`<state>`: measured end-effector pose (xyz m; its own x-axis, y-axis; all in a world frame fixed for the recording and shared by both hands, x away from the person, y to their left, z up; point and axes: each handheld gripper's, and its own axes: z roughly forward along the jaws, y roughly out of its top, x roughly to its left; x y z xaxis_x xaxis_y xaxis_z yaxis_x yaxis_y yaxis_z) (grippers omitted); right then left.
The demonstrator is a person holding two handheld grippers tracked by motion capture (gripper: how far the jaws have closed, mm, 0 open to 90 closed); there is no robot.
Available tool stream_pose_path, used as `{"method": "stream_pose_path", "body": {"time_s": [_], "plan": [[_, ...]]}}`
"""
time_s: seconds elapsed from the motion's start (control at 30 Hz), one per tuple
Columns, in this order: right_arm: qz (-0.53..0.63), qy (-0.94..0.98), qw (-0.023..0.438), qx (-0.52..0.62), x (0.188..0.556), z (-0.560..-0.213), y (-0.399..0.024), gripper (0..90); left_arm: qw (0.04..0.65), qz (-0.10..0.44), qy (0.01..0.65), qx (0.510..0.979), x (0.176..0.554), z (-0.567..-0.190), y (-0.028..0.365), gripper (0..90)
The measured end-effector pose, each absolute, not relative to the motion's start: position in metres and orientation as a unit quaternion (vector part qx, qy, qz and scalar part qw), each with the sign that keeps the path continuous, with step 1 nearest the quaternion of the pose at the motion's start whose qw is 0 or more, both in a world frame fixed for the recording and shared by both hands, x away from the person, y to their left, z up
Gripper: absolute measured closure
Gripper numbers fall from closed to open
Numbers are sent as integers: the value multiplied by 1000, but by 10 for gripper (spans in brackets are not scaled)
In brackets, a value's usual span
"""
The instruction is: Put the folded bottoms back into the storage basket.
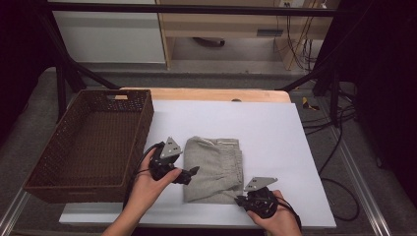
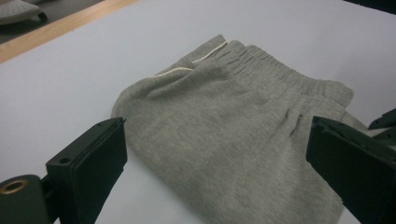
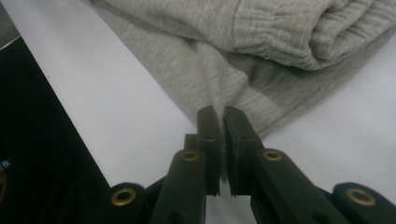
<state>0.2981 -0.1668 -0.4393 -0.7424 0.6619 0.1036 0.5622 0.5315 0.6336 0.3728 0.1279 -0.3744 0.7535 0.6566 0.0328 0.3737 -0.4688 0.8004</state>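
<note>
A folded pair of grey sweatpants [image 1: 216,168] lies on the white sheet [image 1: 275,142] in the middle of the table. My left gripper [image 1: 191,174] sits at the garment's left edge, jaws wide open on either side of the grey fabric [image 2: 224,135], gripping nothing. At the garment's near right corner my right gripper [image 1: 241,198] is shut on the edge of the sweatpants [image 3: 219,88], and the cloth puckers up between its two black fingers [image 3: 208,140].
A dark wicker basket [image 1: 142,123] stands to the left of the sheet, close beside my left hand. Bare wooden tabletop [image 1: 211,94] shows at the far edge. Cables [image 1: 339,123] trail over the floor to the right.
</note>
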Motion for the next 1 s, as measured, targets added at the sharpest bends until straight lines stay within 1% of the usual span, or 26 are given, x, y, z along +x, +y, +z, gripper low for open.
{"method": "stream_pose_path", "body": {"time_s": [0.2,0.27,0.4,0.5,0.6,0.7,0.87,0.93,1.0], "plan": [[332,873,75,349,299,-440,-166,858,408,167,321,838,390,-383,123,59],[330,874,75,350,298,-440,-166,858,415,150,336,832,399,-386,124,59],[331,873,75,350,298,-440,-166,858,408,155,342,832,409,-391,124,69],[332,874,76,348,298,-440,-166,858,407,149,344,833,418,-397,123,76],[331,874,78,346,298,-441,-165,857,402,159,348,832,425,-404,124,90],[331,875,79,343,298,-441,-165,857,397,161,361,828,432,-409,126,102],[328,877,80,341,298,-440,-165,857,393,172,382,818,442,-414,131,162],[329,877,78,342,298,-441,-165,857,396,169,394,812,446,-415,134,220],[330,877,78,341,299,-441,-165,857,403,159,406,805,451,-417,136,244]]}}
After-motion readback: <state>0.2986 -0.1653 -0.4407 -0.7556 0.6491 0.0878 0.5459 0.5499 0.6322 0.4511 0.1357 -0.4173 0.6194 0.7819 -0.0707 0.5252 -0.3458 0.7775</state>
